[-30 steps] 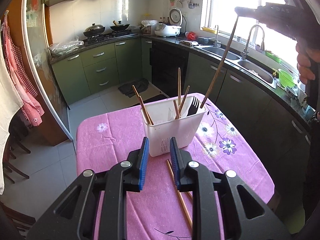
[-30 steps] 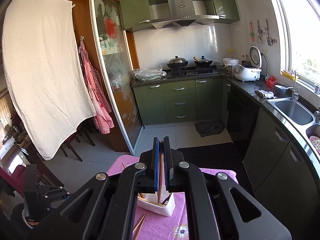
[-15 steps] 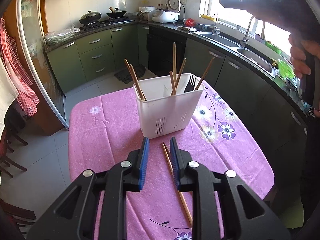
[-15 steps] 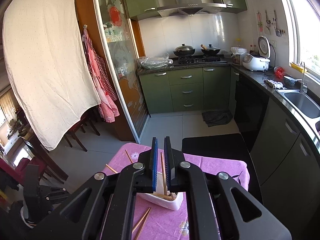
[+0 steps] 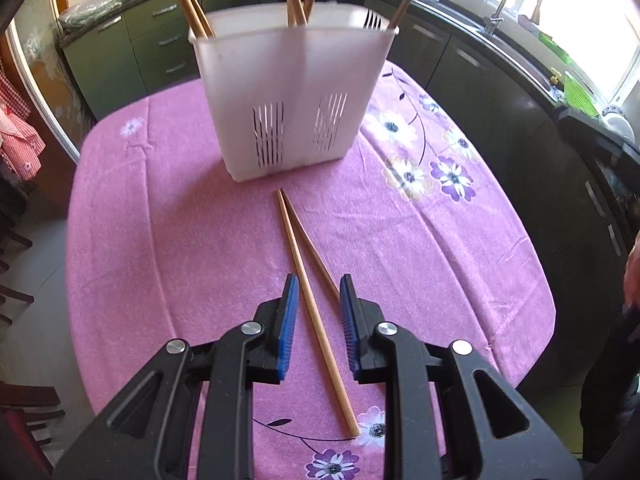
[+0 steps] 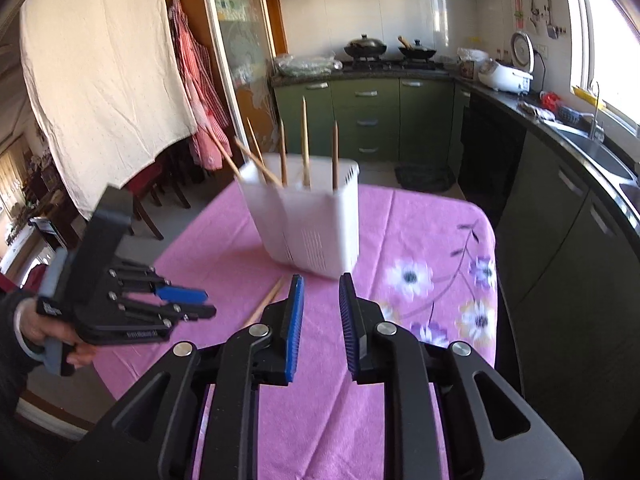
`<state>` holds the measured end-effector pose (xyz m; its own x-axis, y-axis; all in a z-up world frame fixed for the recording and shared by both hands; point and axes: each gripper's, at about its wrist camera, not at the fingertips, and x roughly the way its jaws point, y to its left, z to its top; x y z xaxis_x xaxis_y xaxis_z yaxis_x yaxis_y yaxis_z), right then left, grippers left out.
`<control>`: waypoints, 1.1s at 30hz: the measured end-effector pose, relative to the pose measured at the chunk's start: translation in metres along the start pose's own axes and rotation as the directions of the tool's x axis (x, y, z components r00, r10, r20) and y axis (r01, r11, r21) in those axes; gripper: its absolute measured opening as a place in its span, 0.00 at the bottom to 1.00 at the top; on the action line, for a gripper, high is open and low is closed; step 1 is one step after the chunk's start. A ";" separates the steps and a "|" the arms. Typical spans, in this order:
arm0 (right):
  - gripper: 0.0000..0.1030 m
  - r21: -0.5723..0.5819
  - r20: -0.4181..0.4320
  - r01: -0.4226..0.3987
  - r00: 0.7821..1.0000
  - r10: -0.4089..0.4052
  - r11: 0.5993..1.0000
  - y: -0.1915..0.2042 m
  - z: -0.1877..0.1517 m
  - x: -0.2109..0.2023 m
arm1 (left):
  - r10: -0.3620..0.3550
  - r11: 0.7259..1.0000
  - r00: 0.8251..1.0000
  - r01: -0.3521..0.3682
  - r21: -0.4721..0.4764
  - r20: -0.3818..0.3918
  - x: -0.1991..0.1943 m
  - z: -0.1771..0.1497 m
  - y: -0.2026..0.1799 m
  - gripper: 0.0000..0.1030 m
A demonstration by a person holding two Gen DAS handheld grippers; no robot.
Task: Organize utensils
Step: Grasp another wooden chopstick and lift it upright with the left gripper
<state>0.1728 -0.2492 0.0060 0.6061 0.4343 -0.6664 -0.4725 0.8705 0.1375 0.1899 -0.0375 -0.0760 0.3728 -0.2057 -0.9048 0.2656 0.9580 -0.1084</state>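
Observation:
A white slotted utensil holder [image 5: 292, 92] stands on the pink flowered tablecloth [image 5: 160, 240] with several wooden chopsticks and a fork [image 5: 373, 20] upright in it. Two loose chopsticks lie in front of it, crossing near their far ends. My left gripper [image 5: 317, 284] hangs low over them, open, with the paler chopstick [image 5: 308, 300] between its blue pads and not pressed. The darker chopstick [image 5: 310, 246] runs under the right finger. My right gripper [image 6: 321, 280] points at the holder [image 6: 312, 224], its jaws opening with nothing between them. In the right wrist view the left gripper [image 6: 188, 302] shows at the left.
The table's edges drop off left and right to the tiled floor. Dark green cabinets and a counter with a sink [image 6: 600, 152] run along the right. A stove with pans [image 6: 384, 50] is at the back. A person's hand [image 6: 48, 336] holds the left gripper.
Both grippers have come down toward the table. The right one released its chopstick, which now stands in the holder, and its jaws have parted. The left one now straddles a chopstick on the cloth.

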 end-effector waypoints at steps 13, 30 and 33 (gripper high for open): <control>0.18 0.177 -0.079 -0.092 0.991 0.108 0.980 -0.027 -0.092 0.053 | 0.094 0.988 0.985 -0.111 -0.111 -0.143 0.079 0.023 0.008 0.19; 0.25 0.247 -0.077 -0.152 0.981 0.176 0.957 -0.041 -0.099 0.057 | 0.150 0.982 0.978 -0.165 -0.096 -0.145 0.093 0.046 -0.008 0.06; 0.25 0.251 -0.072 -0.153 0.982 0.176 0.956 -0.042 -0.098 0.055 | 0.132 0.983 0.982 -0.147 -0.110 -0.133 0.089 0.047 0.002 0.05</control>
<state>0.1629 -0.2845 -0.1086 0.4663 0.5627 -0.6826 -0.3836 0.8239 0.4171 0.2653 -0.0632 -0.1377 0.2831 -0.0491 -0.9578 0.1087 0.9939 -0.0188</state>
